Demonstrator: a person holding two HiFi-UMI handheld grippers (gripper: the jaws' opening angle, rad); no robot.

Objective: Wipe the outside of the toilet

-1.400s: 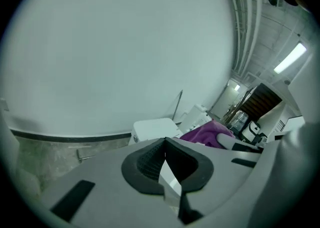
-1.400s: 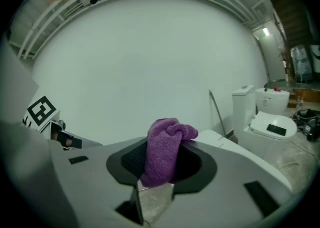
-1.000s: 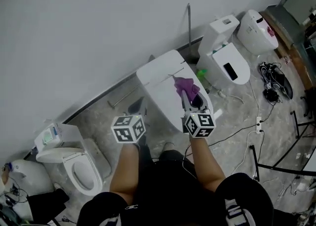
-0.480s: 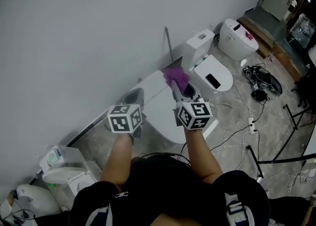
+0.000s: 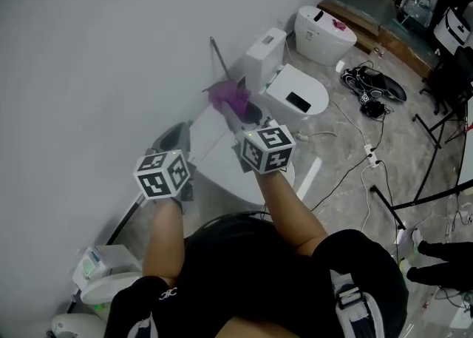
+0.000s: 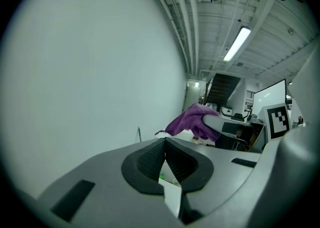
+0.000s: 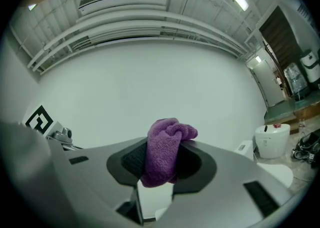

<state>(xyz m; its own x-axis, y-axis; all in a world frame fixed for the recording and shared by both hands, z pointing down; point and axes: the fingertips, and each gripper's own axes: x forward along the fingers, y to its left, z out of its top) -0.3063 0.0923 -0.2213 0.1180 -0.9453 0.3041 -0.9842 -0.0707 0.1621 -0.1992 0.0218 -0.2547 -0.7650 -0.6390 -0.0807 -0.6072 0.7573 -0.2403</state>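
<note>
Grey wall (image 5: 89, 48); right gripper (image 7: 161, 166) pinches purple cloth (image 7: 167, 139).

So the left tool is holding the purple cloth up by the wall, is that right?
Not quite: it is the right tool that holds the purple cloth up by the wall, pinched between its jaws, as the right gripper view shows. The left tool is shut on nothing.
</note>
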